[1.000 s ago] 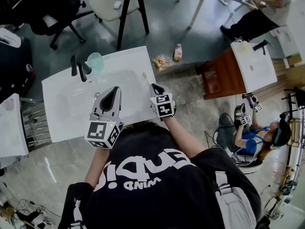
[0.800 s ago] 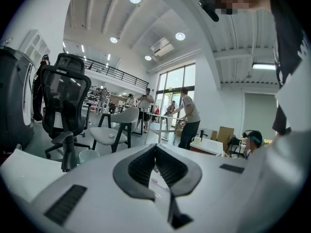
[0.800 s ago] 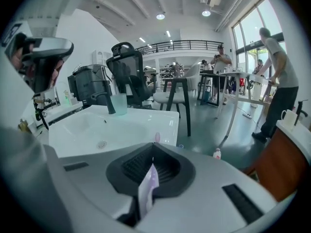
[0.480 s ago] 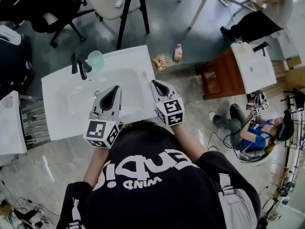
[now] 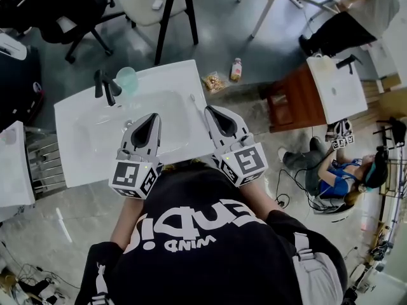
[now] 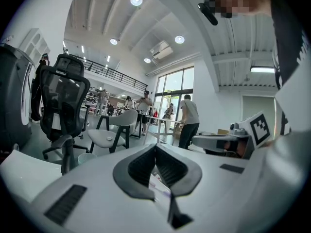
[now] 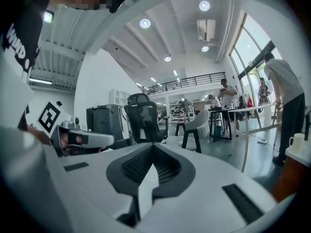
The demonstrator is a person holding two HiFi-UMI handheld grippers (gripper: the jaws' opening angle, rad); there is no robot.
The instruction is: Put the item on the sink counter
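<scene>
A white sink counter with a basin stands below me in the head view, with a black faucet and a pale green cup at its far left. A thin white stick-like item lies on the counter's right rim. My left gripper hovers over the basin, jaws together and nothing in them. My right gripper is raised beside it near the right rim, pointing about level, also shut and empty. Neither touches the item.
A bottle and a snack bag lie on the floor beyond the counter. A wooden cabinet with a second white basin stands right, a person sits on the floor near it. Chairs stand behind; a white unit at left.
My right gripper has risen from near the counter's right rim and tipped up toward level, looming larger in the head view. The left gripper has stayed put.
</scene>
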